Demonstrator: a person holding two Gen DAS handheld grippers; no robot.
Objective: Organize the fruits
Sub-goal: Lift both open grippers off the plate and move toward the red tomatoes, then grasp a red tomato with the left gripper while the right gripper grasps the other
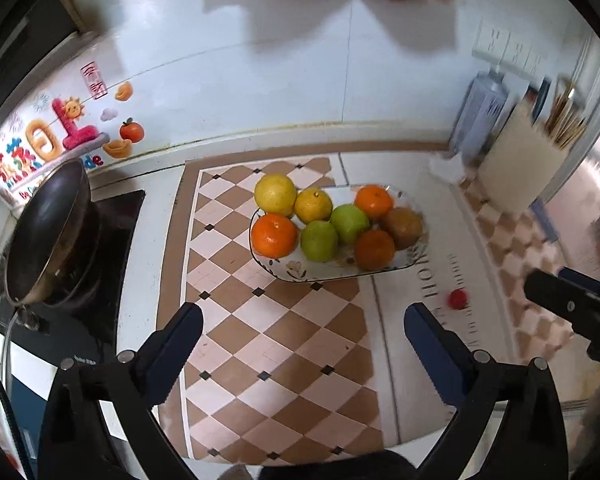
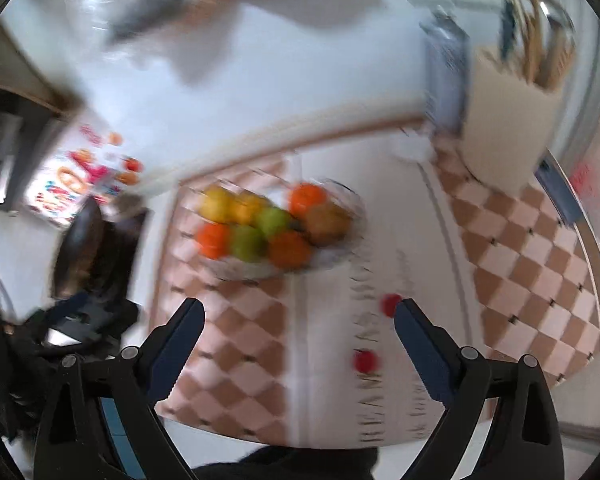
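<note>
Left gripper (image 1: pixel 304 332) wide open, nothing between jaws. Right gripper (image 2: pixel 300 326) same, empty. Plate (image 1: pixel 410 200) of fruit on checkered mat (image 1: pixel 268 344), untouched.

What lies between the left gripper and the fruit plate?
Only bare checkered mat separates the open left gripper from the plate, seen in the left wrist view.

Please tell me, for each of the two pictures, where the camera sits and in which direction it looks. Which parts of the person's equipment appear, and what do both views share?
Left wrist: sits on the left hand-held gripper, looks down at the fruit plate and pan; its open fingers and the right hand-held gripper show.
Right wrist: sits on the right hand-held gripper, blurred view down at the mat; its open fingers show.
Shared: plate, pan, utensil holder.
</note>
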